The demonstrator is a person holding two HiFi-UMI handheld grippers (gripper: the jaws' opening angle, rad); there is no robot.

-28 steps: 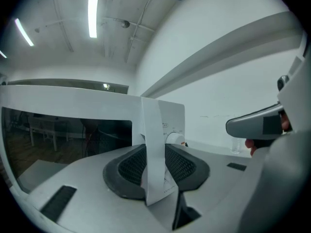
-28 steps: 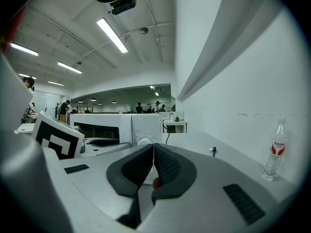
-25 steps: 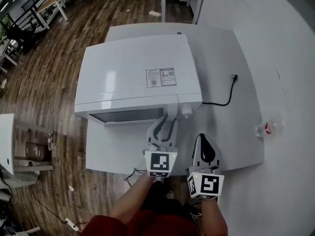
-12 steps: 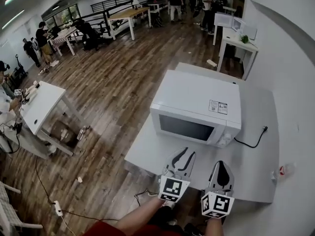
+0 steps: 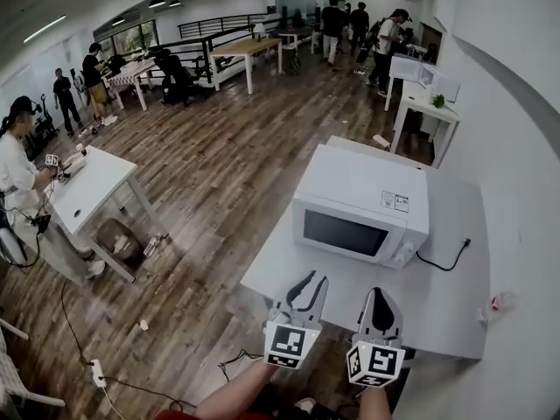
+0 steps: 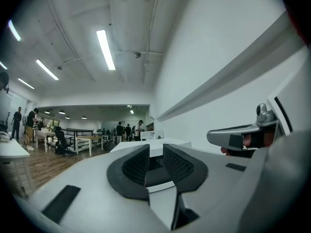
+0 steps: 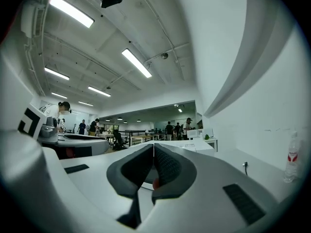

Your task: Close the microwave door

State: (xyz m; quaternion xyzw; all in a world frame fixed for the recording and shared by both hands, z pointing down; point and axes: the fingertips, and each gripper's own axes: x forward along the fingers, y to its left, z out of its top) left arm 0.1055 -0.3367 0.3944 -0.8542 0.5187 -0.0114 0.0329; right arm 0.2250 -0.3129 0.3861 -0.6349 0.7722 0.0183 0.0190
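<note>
Where a second ago the left gripper [image 5: 312, 280] was right at the front of the microwave [image 5: 363, 186], by its knob side, it now hangs over the near edge of the table [image 5: 437, 313], well apart from the oven. The right gripper [image 5: 378, 293] has drawn back with it and sits just beside it. Both point level toward the microwave. The left gripper's jaws stand a narrow gap apart and are closing with nothing between them. The right gripper's jaws are together and hold nothing.

The microwave stands on the far half of the table, toward its left edge. Its door [image 5: 344, 233] is closed flush, as it was in the earlier frames. Only bare tabletop lies between the grippers and the oven's front.

A black power cord [image 5: 442, 265] trails from the microwave's right side, and its plug lies loose on the table near the wall-side edge. A clear bottle [image 5: 499, 303] stands at the near right corner against the wall.

To the left, beyond the table, there is wooden floor. A smaller white table [image 5: 92, 182] stands there with a person [image 5: 13, 169] beside it, and more people [image 5: 350, 20] are at the far end of the room.
</note>
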